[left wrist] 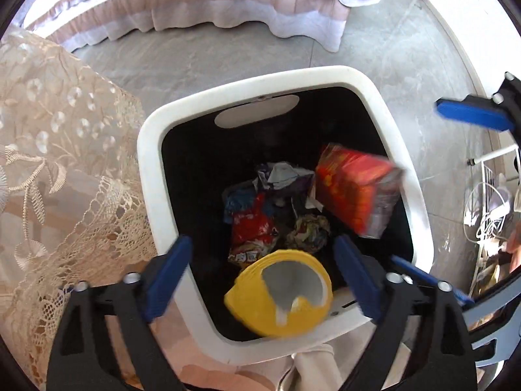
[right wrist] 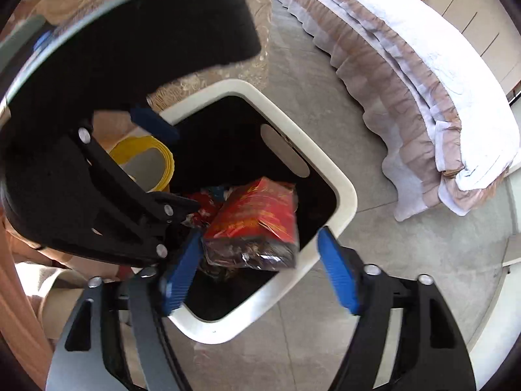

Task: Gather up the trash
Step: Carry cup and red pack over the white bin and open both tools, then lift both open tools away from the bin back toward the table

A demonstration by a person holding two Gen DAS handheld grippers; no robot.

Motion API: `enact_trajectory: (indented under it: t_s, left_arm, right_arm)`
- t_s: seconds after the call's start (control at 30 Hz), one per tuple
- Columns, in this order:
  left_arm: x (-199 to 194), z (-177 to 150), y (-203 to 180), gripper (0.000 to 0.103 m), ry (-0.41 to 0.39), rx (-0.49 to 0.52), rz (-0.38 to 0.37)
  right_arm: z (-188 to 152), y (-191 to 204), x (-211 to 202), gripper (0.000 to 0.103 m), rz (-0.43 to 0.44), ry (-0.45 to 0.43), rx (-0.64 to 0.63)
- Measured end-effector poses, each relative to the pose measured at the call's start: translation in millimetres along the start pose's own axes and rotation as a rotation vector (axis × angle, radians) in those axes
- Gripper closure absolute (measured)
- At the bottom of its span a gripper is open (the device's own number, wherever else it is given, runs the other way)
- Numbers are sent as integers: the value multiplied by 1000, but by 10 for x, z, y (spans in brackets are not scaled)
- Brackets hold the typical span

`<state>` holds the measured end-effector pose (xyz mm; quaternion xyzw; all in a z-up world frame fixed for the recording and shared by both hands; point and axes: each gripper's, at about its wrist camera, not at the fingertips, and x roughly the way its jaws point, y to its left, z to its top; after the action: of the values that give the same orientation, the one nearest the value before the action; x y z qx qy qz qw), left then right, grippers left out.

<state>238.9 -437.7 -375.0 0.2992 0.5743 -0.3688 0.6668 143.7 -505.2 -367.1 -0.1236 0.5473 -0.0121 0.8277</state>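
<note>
Bedroom floor, grey tile, frilled bed (right wrist: 407,75) behind, lace cloth (left wrist: 58,150) on the left.

Left gripper (left wrist: 263,280): blue fingers spread wide, nothing between them touching either pad. Yellow cup (left wrist: 280,293) sits in the gap, blurred, above the near rim of the white bin (left wrist: 149,150); looks like it is dropping free, can't confirm.

Right gripper (right wrist: 260,270): also spread, gripping nothing. Red snack bag (right wrist: 257,221) is blurred between and ahead of its fingers, over the bin mouth; in the left view it is near the bin's right wall.

Bin bottom: crumpled wrappers (left wrist: 276,202), black liner.

Doing the step well, my read:
- Keep both grippers open and centred over the opening until the items clear the rim.
- Cup is close to the near edge, so it could clip the rim and bounce out. Nudge the left gripper forward if it hangs.
- Two grippers crowd each other here; back out one at a time.

Counts:
- bins: 1
- yellow cups: 1
- red snack bags in the air: 1
- wrappers in the bottom: about 3 to 4, overlapping, hard to separate
- grippers: 2
</note>
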Motion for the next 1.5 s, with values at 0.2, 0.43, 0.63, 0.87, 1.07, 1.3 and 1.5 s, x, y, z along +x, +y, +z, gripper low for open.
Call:
enact_trajectory:
  t_s: [0.2,0.43,0.63,0.87,1.07,1.3,1.5]
  left_arm:
    - [11,-22,-64,7,6,15,-40]
    - [-25,-57,-126,7,-5,45,-38]
    - [-148,-128,-200,7,-40,69,-32]
    - [-585,-246,-332,7,-165,83,14]
    - [-1176,-371,-389,7,-278,26,103]
    - [-2146,-695,-243,5,-480,-138,193]
    - [-2956,-1290,-1,5,-684,-317,327]
  right_arm:
    - [-98,-77,5,4,1,-1,49]
    - [-145,-170,-120,4,-3,-29,79]
    - [-182,-213,-271,4,-20,-53,101]
    - [-221,-171,-611,4,-71,-105,145]
    - [-181,-40,-1160,4,-222,-178,185]
    - [-89,-97,-1975,4,-243,-355,289]
    - [22,64,-2612,4,-167,-575,360]
